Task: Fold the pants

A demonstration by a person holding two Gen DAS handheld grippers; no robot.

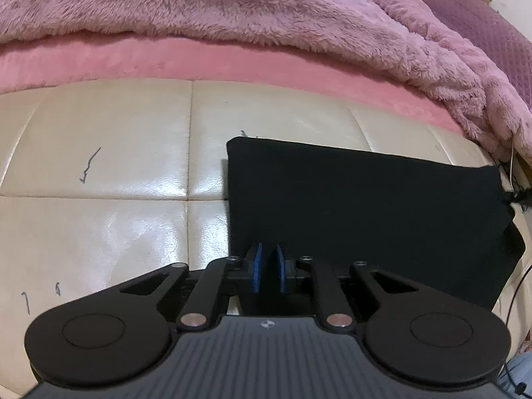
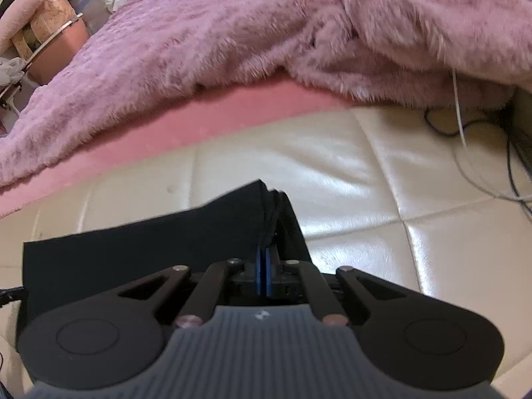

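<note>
Folded black pants [image 1: 362, 199] lie on a cream cushion [image 1: 99, 173]. The right gripper [image 2: 265, 259] pinches their bunched edge; the left gripper [image 1: 269, 266] sits slightly parted, holding nothing. A one-sided pull could undo the fold.

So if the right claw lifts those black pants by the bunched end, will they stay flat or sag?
Probably sag: the black pants gather into soft creases where the right claw pinches them. They look thin and light, lying flat in layers. On the glossy cream cushion they would likely slide easily if pulled. The left claw sits slightly parted at the near edge.
</note>
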